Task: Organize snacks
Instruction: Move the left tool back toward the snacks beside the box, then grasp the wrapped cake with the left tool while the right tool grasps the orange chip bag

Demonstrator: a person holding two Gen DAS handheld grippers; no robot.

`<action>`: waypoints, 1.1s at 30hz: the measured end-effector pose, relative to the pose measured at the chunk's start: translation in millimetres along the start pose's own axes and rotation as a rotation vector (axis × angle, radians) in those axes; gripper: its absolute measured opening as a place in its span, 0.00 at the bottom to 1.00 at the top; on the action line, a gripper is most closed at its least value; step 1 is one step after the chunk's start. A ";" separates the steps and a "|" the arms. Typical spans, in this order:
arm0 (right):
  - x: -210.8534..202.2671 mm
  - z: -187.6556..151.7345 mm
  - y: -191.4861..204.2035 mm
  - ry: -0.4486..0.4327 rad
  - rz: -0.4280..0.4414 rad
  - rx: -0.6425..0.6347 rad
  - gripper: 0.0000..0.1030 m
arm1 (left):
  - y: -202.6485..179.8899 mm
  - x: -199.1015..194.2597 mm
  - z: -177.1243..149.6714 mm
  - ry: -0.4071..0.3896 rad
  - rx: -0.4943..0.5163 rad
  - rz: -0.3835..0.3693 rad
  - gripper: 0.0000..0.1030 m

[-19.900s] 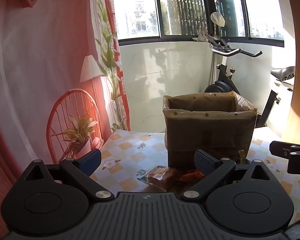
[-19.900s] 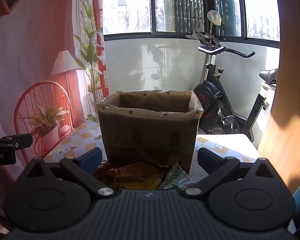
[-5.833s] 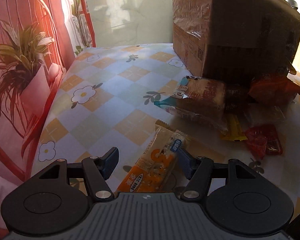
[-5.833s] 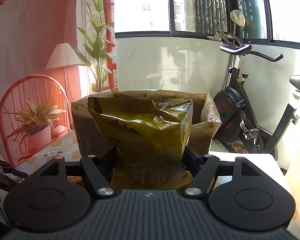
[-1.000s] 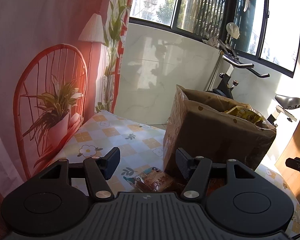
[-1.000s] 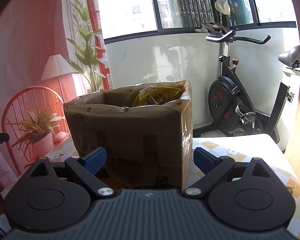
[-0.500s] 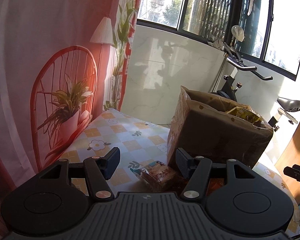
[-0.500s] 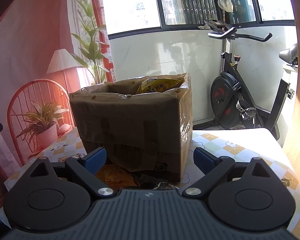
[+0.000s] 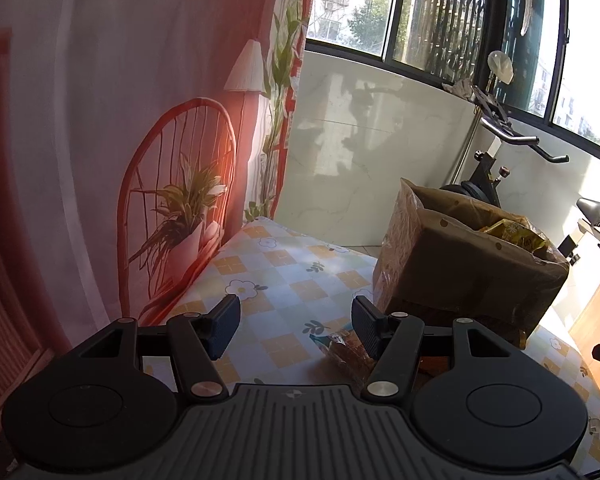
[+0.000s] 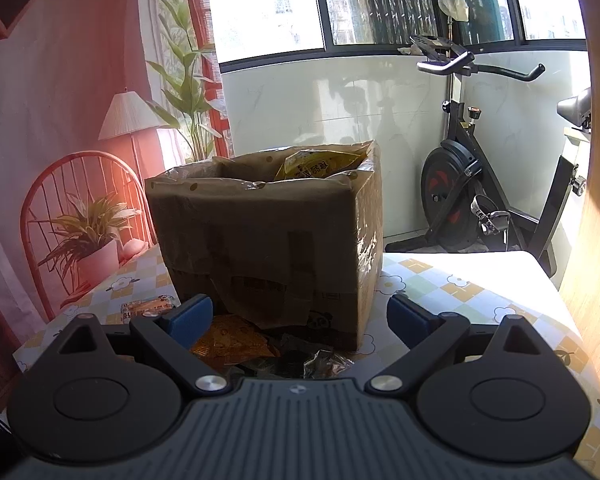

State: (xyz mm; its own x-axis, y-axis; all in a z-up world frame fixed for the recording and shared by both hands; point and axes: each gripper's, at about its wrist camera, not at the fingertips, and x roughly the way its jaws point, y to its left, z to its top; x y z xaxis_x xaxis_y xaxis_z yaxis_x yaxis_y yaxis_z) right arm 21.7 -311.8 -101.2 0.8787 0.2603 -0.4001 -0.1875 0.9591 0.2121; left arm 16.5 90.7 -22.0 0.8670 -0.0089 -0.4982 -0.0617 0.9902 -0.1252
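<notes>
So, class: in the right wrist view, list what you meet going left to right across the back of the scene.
Red chair with potted plant → lamp → cardboard box with yellow snack bag poking out → exercise bike.

Your left gripper (image 9: 296, 326) is all matte black plastic: a ribbed dark-grey centre plate with a tiny emblem at its top edge, flanked by two round housings, each with a shallow circular recess. Angled link arms run forward from silver pivot screws to fingers (image 9: 225, 325) faced with dark blue, finely textured pads. Triangular cut-outs pierce the outer links (smaller silver screws sit near the fingers' bases). Your right gripper (image 10: 300, 315) is built the same, its blue pads (image 10: 408, 320) looking brighter in the sunlight.
</notes>
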 end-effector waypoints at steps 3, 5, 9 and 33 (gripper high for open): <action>4.2 -6.1 -0.6 0.010 0.001 0.007 0.93 | 3.6 0.6 -6.3 0.003 -0.027 0.012 0.62; 8.4 -10.3 0.6 0.018 0.005 0.006 0.93 | 3.8 3.2 -11.0 0.012 -0.035 0.021 0.62; 22.0 -18.1 7.0 0.043 0.017 -0.010 0.93 | 1.8 16.6 -19.7 0.036 -0.039 0.030 0.62; 167.9 -43.5 112.9 0.214 0.166 -0.402 0.93 | -41.0 146.6 -30.2 0.222 0.098 -0.137 0.62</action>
State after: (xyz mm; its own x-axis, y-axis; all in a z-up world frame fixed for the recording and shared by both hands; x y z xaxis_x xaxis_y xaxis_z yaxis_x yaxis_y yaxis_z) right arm 129.0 -155.1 -183.2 0.7204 0.3897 -0.5738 -0.5093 0.8587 -0.0561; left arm 131.2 44.6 -115.7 0.7335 -0.1631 -0.6599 0.1059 0.9864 -0.1261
